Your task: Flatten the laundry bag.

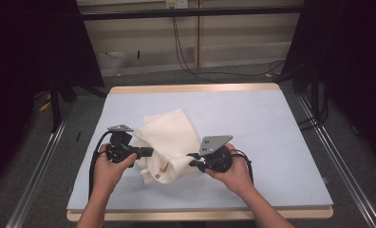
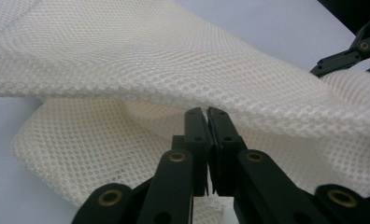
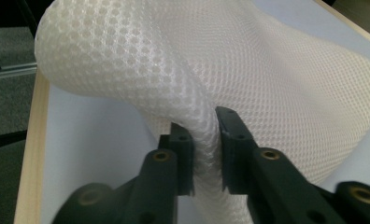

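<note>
- Item: white mesh cloth (image 1: 169, 142), folded over on itself, lying on the near middle of the pale blue table (image 1: 271, 142), its long side running from far to near.
- Material: open honeycomb netting (image 2: 141, 51), thin and see-through at single layers; judged very light, soft and limp, with no stiffness to hold a shape once lifted.
- Surface: the weave looks grippy rather than slick; slipping seems unlikely, snagging on a jaw edge more so.
- Fragility: judged not breakable; a hard tug might stretch or distort the mesh.
- Left gripper (image 1: 145, 152): at the cloth's left edge, jaws pressed nearly together on a thin hem of the netting, as seen in the left gripper view (image 2: 206, 114).
- Right gripper (image 1: 194, 159): at the cloth's near right edge, jaws pinching a rolled bunch of mesh (image 3: 204, 140), which bulges up above them.
- Handling note: best taken at edges or corners, one each side; a hold in the middle would likely let both ends sag.
- Handling note: lifted from two well-apart points, the cloth should hang and spread.
</note>
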A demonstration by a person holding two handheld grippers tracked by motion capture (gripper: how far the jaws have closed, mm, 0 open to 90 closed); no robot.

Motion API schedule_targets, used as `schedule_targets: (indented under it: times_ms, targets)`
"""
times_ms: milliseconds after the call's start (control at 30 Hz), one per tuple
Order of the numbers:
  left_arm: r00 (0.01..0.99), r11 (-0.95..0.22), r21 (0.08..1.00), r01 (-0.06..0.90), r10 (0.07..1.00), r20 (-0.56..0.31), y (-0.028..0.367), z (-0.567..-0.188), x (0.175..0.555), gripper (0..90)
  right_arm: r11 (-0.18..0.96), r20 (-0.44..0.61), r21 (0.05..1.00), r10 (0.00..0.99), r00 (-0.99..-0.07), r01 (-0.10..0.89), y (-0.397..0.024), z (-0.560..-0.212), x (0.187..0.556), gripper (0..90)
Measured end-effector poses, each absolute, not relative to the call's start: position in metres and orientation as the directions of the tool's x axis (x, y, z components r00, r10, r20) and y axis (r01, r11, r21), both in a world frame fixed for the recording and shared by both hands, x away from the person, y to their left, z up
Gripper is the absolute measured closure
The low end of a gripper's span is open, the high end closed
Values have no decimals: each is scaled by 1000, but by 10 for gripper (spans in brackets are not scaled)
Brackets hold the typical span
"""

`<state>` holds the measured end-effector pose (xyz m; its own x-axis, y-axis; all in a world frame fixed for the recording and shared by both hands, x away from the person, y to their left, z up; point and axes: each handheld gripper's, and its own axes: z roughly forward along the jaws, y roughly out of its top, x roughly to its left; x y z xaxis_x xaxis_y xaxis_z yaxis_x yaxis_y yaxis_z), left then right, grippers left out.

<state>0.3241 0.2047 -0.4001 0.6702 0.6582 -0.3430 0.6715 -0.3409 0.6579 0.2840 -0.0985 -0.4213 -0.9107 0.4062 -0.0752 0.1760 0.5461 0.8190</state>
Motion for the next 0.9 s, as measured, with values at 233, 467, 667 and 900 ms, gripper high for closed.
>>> schedule_targets:
  times_ms: [233, 467, 667, 900]
  targets:
    - [673, -369, 642, 672, 667, -320, 212, -406, 320, 654, 397, 67, 863, 522, -850, 312, -122, -418, 290, 825]
    - [647, -353, 659, 664, 713, -271, 226, -414, 316, 503, 320, 134, 872, 572, -809, 370, -138, -416, 297, 825]
    - [618, -340, 651, 679, 743, -257, 233, -423, 316, 469, 276, 168, 872, 606, -777, 404, -149, -416, 302, 825]
    - [620, -361, 633, 685, 745, -246, 231, -440, 315, 433, 251, 183, 872, 630, -755, 421, -161, -417, 305, 824]
